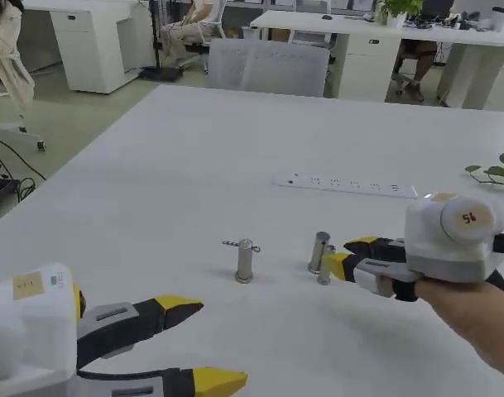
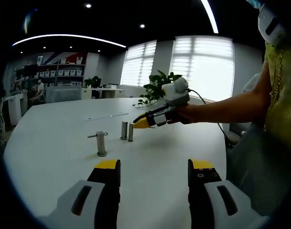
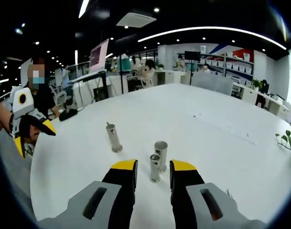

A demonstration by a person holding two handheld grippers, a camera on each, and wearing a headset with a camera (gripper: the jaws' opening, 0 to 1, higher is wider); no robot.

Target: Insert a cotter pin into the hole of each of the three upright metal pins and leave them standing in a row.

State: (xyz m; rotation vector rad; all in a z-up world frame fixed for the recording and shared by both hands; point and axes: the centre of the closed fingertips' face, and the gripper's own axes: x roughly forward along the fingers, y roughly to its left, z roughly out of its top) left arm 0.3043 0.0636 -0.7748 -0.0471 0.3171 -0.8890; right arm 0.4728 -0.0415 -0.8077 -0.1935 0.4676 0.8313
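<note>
One metal pin [image 1: 245,263] carries its cotter pin [image 1: 233,244]; middle pin [image 1: 319,250] and near pin [image 1: 326,273] look bare. Two left, I judge. Right gripper [image 1: 343,254] part-open astride near pin; left gripper [image 1: 218,343] wide, empty.

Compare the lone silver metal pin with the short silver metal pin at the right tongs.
The lone silver metal pin carries a cotter pin through its top; the short silver metal pin shows none. The lone pin stands apart; the short one stands between the right tongs, beside a third pin. Both stand upright.
</note>
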